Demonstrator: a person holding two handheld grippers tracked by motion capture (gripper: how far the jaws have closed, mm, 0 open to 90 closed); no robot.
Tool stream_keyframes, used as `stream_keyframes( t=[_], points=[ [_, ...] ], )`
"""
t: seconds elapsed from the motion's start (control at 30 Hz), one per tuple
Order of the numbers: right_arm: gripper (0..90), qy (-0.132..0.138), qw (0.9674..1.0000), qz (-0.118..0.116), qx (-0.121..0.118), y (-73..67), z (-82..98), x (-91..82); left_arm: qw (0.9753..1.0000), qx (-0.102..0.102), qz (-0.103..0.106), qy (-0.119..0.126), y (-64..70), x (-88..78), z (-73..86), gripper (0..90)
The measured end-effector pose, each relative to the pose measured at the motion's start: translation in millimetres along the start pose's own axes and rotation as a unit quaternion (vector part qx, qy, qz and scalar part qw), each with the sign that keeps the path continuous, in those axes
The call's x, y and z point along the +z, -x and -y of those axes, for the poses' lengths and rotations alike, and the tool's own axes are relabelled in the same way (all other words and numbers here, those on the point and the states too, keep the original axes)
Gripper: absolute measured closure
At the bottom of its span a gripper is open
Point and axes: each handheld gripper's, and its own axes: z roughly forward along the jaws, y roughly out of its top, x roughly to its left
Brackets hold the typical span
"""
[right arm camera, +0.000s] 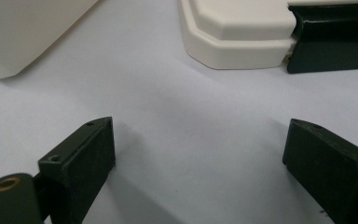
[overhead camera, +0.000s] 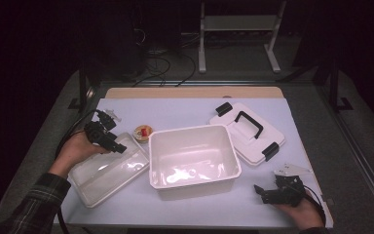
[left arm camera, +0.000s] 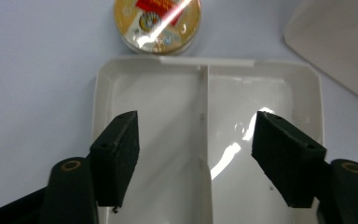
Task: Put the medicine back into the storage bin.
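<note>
A shallow white divided tray (overhead camera: 108, 170) lies at the table's left front; in the left gripper view the tray (left arm camera: 168, 93) shows its centre rib. My left gripper (overhead camera: 119, 147) hovers over the tray's far end, open with nothing between its jaws (left arm camera: 196, 158). A small round tin (overhead camera: 142, 132) with a red and gold label sits just beyond the tray (left arm camera: 157, 21). The empty white bin (overhead camera: 194, 155) stands mid-table. Its white lid (overhead camera: 247, 131) with black handle and latches lies at the right. My right gripper (overhead camera: 260, 192) rests open near the front right edge, over bare mat (right arm camera: 198, 163).
The lid's corner (right arm camera: 242, 32) and black latch (right arm camera: 331, 39) lie ahead of the right gripper. A small clear plastic piece (overhead camera: 111, 115) lies behind the left hand. The lavender mat (overhead camera: 185, 114) covers the table; dark floor, cables and a white stand lie beyond.
</note>
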Motion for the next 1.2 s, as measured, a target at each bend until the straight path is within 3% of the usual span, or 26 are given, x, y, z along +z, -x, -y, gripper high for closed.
stream_keyframes(
  t=[0.33,0.6,0.77,0.93,1.2],
  points=[
    [8.6,0.0,1.0,0.0,0.0,0.0,0.0,0.1,0.9999,0.003,-0.01,0.0,-8.3,8.5,-41.9,18.5],
    [8.6,0.001,1.0,-0.001,0.0,0.1,0.1,0.1,0.9999,0.003,-0.013,-0.009,-15.1,27.5,-66.0,14.1],
    [8.6,0.001,1.0,-0.001,0.0,0.2,0.1,0.1,0.9996,-0.002,-0.023,-0.017,-20.2,48.8,-74.3,12.3],
    [8.6,0.001,1.0,-0.001,0.0,0.3,0.0,0.1,0.9993,-0.016,-0.017,-0.03,-25.8,71.3,-78.4,10.2],
    [8.5,0.0,1.0,-0.001,0.001,0.2,0.1,0.0,0.9973,-0.021,-0.016,-0.069,-27.5,97.0,-76.9,9.2]
  ],
)
